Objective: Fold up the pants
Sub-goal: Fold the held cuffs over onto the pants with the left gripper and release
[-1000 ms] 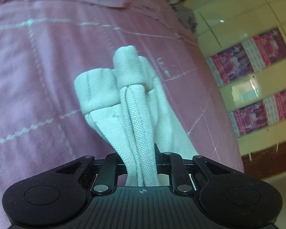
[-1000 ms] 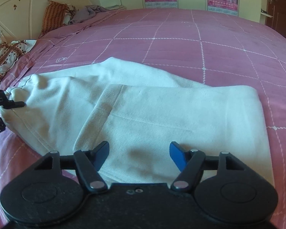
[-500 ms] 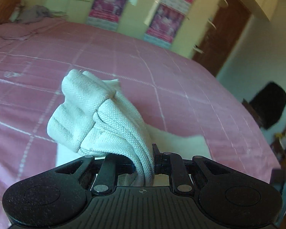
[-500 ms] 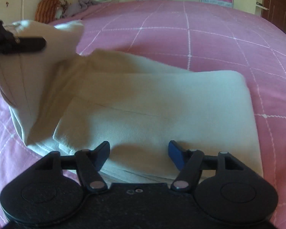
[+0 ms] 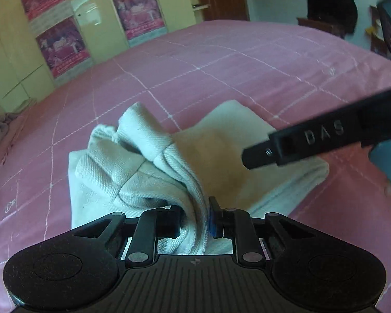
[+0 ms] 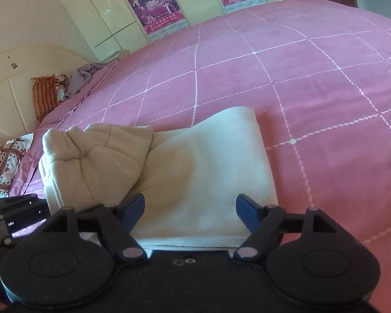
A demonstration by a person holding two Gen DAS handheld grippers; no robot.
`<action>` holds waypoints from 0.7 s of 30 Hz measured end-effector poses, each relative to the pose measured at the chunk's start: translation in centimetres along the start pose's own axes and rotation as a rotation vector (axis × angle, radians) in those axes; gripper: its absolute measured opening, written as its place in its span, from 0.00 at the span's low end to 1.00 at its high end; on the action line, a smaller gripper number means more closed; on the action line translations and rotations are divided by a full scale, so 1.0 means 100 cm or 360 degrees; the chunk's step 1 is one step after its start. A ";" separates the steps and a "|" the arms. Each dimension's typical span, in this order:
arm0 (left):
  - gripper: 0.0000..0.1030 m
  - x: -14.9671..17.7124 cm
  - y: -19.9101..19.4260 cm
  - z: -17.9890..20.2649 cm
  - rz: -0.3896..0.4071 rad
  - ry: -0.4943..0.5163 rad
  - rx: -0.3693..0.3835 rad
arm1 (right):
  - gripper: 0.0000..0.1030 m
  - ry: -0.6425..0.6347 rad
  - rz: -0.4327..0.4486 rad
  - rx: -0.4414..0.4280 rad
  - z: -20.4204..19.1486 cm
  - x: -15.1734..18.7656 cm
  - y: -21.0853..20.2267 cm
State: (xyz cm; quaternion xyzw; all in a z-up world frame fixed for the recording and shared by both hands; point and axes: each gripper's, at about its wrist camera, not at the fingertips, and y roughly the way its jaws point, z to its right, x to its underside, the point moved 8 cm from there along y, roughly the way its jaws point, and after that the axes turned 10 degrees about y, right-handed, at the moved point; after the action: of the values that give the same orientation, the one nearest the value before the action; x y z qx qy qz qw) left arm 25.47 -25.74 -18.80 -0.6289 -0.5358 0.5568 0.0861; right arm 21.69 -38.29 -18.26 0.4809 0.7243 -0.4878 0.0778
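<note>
The cream pants [image 6: 203, 172] lie partly folded on the pink bed [image 6: 312, 83]. My left gripper [image 5: 195, 221] is shut on a bunched end of the pants [image 5: 143, 167] and holds it over the folded part. That raised bunch shows at the left in the right wrist view [image 6: 91, 156]. My right gripper [image 6: 190, 208] is open, its blue-tipped fingers [image 6: 135, 206] straddling the near edge of the folded pants. One right finger [image 5: 312, 140] shows in the left wrist view over the pants' right side.
The pink checked bedspread [image 5: 221, 65] spreads out beyond the pants. Pillows [image 6: 43, 96] and a crumpled cloth [image 6: 83, 75] lie at the headboard. A wardrobe with posters [image 6: 156, 7] stands beyond the bed. A dark chair [image 5: 331, 2] is at the far right.
My left gripper has carried the bunched end up and over onto the folded part, swinging right. My right gripper has stayed open at the near edge.
</note>
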 end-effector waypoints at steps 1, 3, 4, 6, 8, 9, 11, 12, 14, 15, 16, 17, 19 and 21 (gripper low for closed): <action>0.18 -0.002 0.001 0.006 -0.0013 0.0029 -0.0011 | 0.76 0.0025 -0.0001 -0.0012 0.001 -0.001 -0.001; 0.18 -0.006 -0.004 0.018 -0.0001 0.0125 -0.0061 | 0.80 0.0078 -0.0008 -0.0046 0.007 -0.002 -0.004; 0.18 -0.008 -0.006 0.021 0.0003 0.0143 -0.0060 | 0.81 0.0095 -0.0008 -0.0055 0.009 -0.001 -0.006; 0.18 -0.009 -0.011 0.020 -0.0001 0.0087 -0.0025 | 0.81 0.0122 -0.0011 -0.0069 0.014 -0.001 -0.009; 0.18 -0.009 -0.017 0.014 0.0020 0.0057 -0.0023 | 0.81 0.0165 -0.0011 -0.0097 0.017 -0.002 -0.012; 0.18 -0.008 -0.021 0.011 0.0035 0.0045 -0.0017 | 0.81 0.0186 -0.0010 -0.0114 0.018 -0.002 -0.013; 0.18 -0.001 -0.028 0.006 0.0074 -0.0013 0.0014 | 0.82 0.0205 -0.0011 -0.0141 0.017 -0.003 -0.014; 0.18 -0.001 -0.032 0.004 0.0091 -0.0047 0.0031 | 0.83 0.0209 -0.0014 -0.0152 0.016 -0.002 -0.013; 0.18 0.012 -0.035 0.002 0.0115 -0.0137 0.0066 | 0.84 0.0233 -0.0035 -0.0181 0.012 -0.001 -0.010; 0.18 0.016 -0.037 -0.002 0.0122 -0.0184 0.0074 | 0.84 0.0246 -0.0048 -0.0195 0.010 0.001 -0.008; 0.18 0.022 -0.039 -0.007 0.0129 -0.0252 0.0086 | 0.84 0.0264 -0.0063 -0.0218 0.008 0.003 -0.007; 0.18 0.026 -0.040 -0.014 0.0128 -0.0324 0.0094 | 0.85 0.0280 -0.0074 -0.0237 0.006 0.004 -0.007; 0.18 0.046 -0.037 -0.031 0.0115 -0.0507 0.0084 | 0.87 0.0292 -0.0085 -0.0246 0.003 0.007 -0.007; 0.18 0.061 -0.028 -0.052 0.0071 -0.0643 0.0017 | 0.88 0.0295 -0.0113 -0.0228 0.002 0.010 -0.003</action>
State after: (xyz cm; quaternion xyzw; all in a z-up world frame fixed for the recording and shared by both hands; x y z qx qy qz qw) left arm 26.86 -17.36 -18.65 -0.5156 -0.5251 0.6763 -0.0321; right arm 20.84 -37.87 -18.80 0.4912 0.7780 -0.3907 0.0271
